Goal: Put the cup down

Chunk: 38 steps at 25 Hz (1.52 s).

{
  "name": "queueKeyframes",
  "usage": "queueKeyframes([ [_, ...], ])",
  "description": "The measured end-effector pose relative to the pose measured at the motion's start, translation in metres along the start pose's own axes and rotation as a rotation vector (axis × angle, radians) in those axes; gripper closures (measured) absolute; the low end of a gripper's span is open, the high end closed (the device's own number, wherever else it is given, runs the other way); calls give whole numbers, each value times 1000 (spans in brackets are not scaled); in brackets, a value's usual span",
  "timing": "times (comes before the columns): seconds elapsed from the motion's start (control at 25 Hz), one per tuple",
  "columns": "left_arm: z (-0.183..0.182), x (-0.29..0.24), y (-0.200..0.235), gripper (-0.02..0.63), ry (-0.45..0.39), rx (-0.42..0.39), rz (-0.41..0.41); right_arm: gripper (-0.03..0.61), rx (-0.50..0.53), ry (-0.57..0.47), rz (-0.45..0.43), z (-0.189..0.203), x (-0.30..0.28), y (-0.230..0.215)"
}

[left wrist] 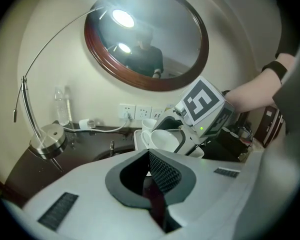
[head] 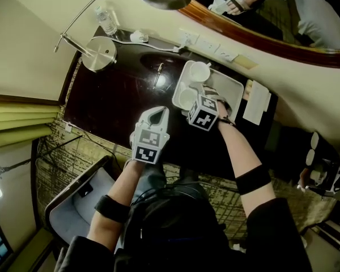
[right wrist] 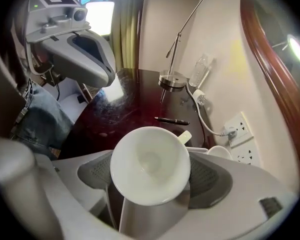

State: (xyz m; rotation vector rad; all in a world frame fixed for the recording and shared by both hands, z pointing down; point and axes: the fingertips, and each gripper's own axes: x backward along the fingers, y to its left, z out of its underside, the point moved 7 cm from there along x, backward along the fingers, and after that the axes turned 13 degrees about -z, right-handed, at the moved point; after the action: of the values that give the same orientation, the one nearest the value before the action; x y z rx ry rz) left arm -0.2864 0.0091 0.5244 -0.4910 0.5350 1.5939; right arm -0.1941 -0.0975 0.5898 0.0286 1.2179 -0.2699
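Left gripper (head: 158, 112) nearest: jaws shut w/ nothing btwn them, over dark glossy wooden desk (head: 113, 95). Beyond it, right gripper (right wrist: 151, 176), jaws wide, clamped on white ceramic cup (right wrist: 150, 159) over white rectangular tray (head: 232, 84), near second white cup (head: 200, 71). Not released yet. Left to do: lower it, open jaws.

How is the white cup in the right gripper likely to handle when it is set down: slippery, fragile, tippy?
The white cup looks like glazed ceramic, so it is probably stiff and could chip if knocked. Its glossy wall may slip in the right gripper, which clamps it across the body. It shows empty inside, so it is likely light, and it might tip if released tilted over the tray.
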Motion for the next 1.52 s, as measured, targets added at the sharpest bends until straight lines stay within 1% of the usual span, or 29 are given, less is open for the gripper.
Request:
queueKeyframes([
  [0.28, 9, -5, 14, 613, 13, 47, -3, 132, -14, -19, 8, -4, -7, -14],
  [0.44, 10, -8, 15, 613, 14, 50, -1, 132, -21, -14, 8, -2, -12, -17],
  [0.6, 9, -9, 15, 613, 11, 50, 0, 129, -19, 19, 2, 6, -22, -16],
  [0.8, 10, -9, 12, 613, 17, 53, 3, 123, -10, -10, 30, 0, -17, -18],
  [0.96, 12, -9, 8, 613, 23, 54, 3, 97, -52, -20, 46, 9, -20, -22],
  [1.12, 12, -8, 6, 613, 29, 52, 0, 87, -63, -41, 40, 10, -15, -23],
  [1.36, 3, -6, 1, 613, 15, 42, -13, 86, -37, -72, 66, 11, 8, -15],
  [1.52, -8, 1, -8, 613, 1, 30, -27, 87, -70, -147, 86, 11, 39, -8],
])
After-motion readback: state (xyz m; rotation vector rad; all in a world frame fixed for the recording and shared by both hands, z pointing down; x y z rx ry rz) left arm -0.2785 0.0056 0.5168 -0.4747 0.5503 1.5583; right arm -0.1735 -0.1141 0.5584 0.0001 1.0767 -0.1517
